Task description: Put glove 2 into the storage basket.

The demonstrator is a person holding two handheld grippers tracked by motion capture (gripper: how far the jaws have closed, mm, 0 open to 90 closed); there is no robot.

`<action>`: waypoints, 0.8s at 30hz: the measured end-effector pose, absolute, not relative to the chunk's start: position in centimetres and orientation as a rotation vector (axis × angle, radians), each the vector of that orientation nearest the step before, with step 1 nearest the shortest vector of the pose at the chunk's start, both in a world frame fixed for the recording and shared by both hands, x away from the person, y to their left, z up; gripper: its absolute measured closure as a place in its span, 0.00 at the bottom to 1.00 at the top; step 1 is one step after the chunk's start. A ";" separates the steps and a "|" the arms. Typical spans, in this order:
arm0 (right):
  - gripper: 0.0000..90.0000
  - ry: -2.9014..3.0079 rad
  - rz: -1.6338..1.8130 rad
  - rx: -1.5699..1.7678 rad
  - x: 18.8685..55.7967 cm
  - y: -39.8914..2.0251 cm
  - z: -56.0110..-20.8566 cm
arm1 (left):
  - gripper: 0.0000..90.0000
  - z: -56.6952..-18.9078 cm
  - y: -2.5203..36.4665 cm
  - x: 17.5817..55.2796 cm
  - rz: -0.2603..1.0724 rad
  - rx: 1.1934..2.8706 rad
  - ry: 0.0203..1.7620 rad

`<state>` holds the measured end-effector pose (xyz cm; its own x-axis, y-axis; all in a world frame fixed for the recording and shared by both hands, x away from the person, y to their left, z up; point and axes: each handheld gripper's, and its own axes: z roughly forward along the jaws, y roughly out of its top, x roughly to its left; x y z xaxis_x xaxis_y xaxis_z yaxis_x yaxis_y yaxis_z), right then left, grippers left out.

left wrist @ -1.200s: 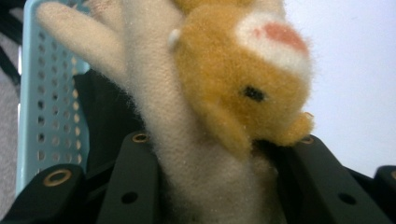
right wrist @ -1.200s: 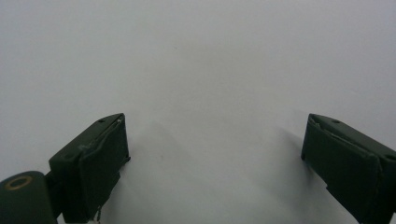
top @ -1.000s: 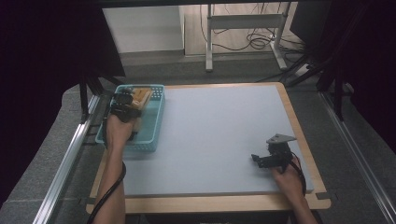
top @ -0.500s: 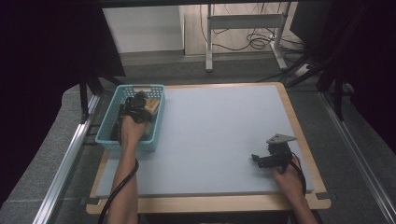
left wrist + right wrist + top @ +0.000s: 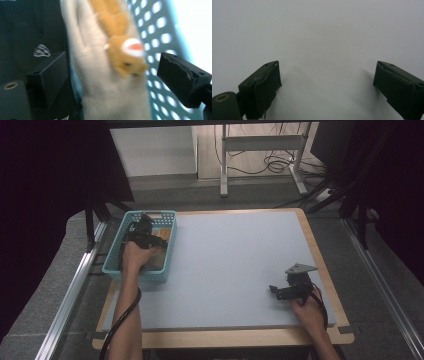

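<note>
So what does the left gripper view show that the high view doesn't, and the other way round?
The left gripper view alone shows the detail of the beige knitted cloth piece with an orange animal figure, lying between the left gripper's open black fingers, untouched by them; those fingers have just been opening. The high view alone shows the pale blue-grey table mat and the right gripper resting low over it. Both show the teal perforated plastic basket that the left gripper reaches into.
</note>
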<state>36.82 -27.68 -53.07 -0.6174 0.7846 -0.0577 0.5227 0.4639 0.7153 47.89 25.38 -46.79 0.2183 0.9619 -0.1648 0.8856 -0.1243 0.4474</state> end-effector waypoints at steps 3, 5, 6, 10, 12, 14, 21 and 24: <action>0.08 2.338 0.947 1.099 36.8 -27.7 -53.1 | 0.14 -45.0 26.1 47.2 0.293 2.023 1.678; 0.08 2.338 0.948 1.100 36.8 -27.7 -53.1 | 0.18 -44.6 26.3 47.0 0.316 2.022 1.680; 0.08 2.338 0.948 1.100 36.8 -27.7 -53.1 | 0.24 -44.5 26.5 46.8 0.341 2.023 1.687; 0.08 2.337 0.947 1.099 36.8 -27.7 -53.1 | 0.63 -45.7 27.1 46.6 0.429 2.091 1.751; 0.08 2.337 0.948 1.100 36.8 -27.7 -53.1 | 0.72 -46.4 27.1 46.7 0.430 2.110 1.766; 0.08 2.336 0.949 1.102 36.8 -27.7 -53.1 | 0.75 -47.4 27.2 47.0 0.431 2.125 1.784; 0.08 2.336 0.949 1.100 36.8 -27.7 -53.1 | 0.78 -49.4 26.0 48.2 0.341 2.119 1.752; 0.08 2.337 0.949 1.102 36.8 -27.7 -53.1 | 0.81 -49.5 25.4 48.3 0.359 2.136 1.747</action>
<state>36.82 -27.67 -53.07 -0.6167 0.7852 -0.0562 0.5237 0.4625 0.7154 48.33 25.38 -49.53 0.2050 0.9784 -0.0284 0.8877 -0.1736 0.4265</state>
